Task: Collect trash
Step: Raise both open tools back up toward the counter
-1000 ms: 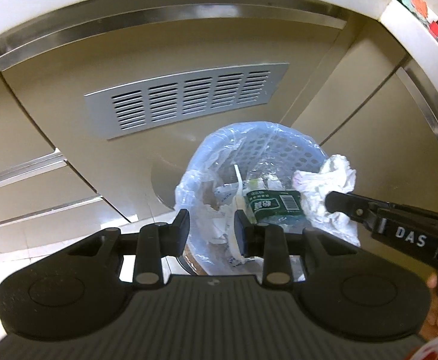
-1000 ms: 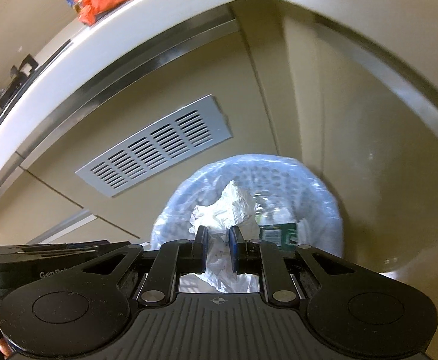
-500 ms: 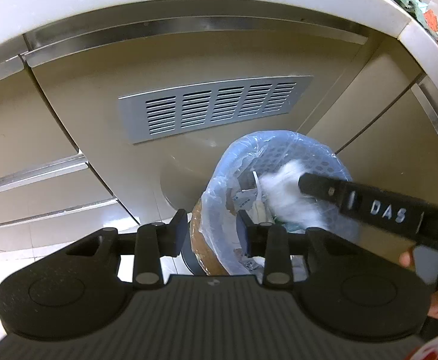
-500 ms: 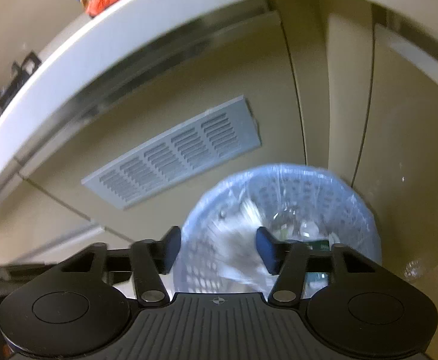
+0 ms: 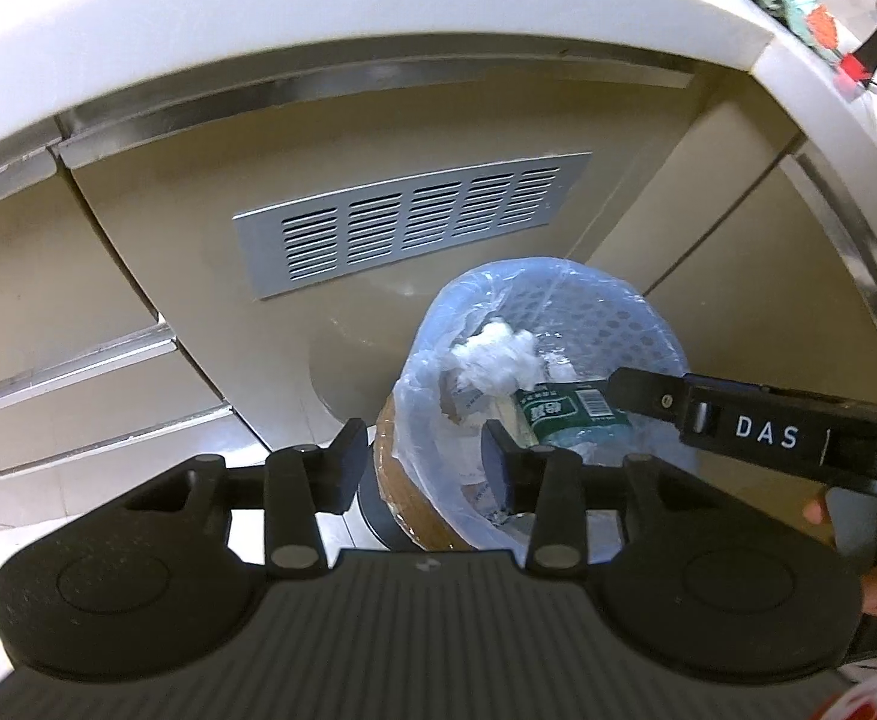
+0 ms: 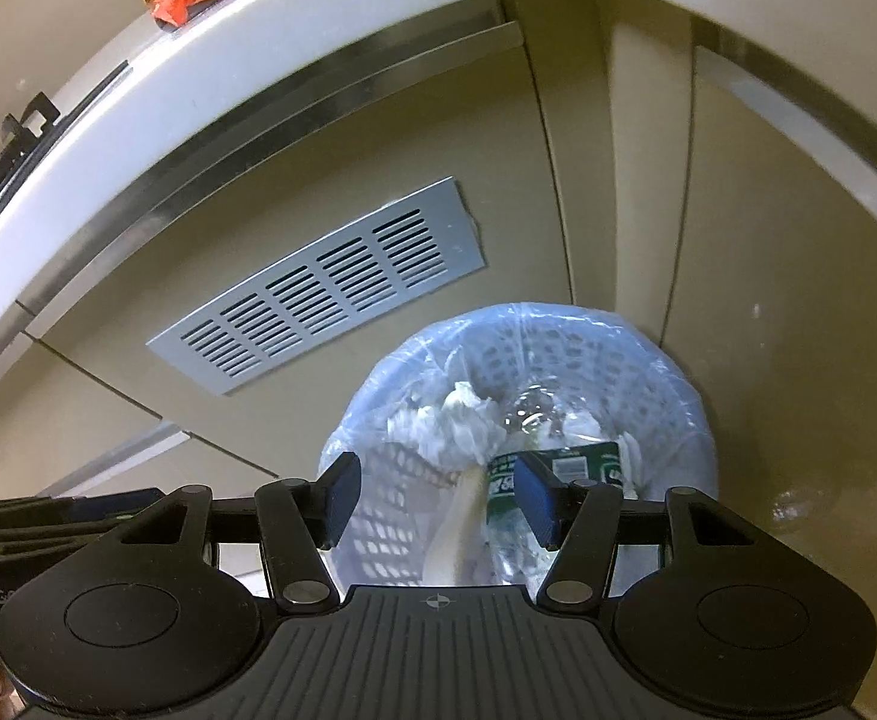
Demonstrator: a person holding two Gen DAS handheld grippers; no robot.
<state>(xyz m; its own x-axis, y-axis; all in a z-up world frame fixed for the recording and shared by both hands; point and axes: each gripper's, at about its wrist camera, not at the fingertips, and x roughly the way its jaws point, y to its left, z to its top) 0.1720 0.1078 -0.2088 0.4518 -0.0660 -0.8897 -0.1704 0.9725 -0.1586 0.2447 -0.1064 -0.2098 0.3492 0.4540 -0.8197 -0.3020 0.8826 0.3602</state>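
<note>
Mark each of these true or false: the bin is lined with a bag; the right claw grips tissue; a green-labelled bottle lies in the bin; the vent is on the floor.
1. The round perforated bin is lined with a translucent blue plastic bag. True.
2. The right claw grips tissue. False: its jaws stand open and empty; the crumpled white tissue lies in the bin.
3. A clear plastic bottle with a green label lies in the bin. True.
4. The grey slotted vent is on the floor. False: it sits in the cabinet panel.
</note>
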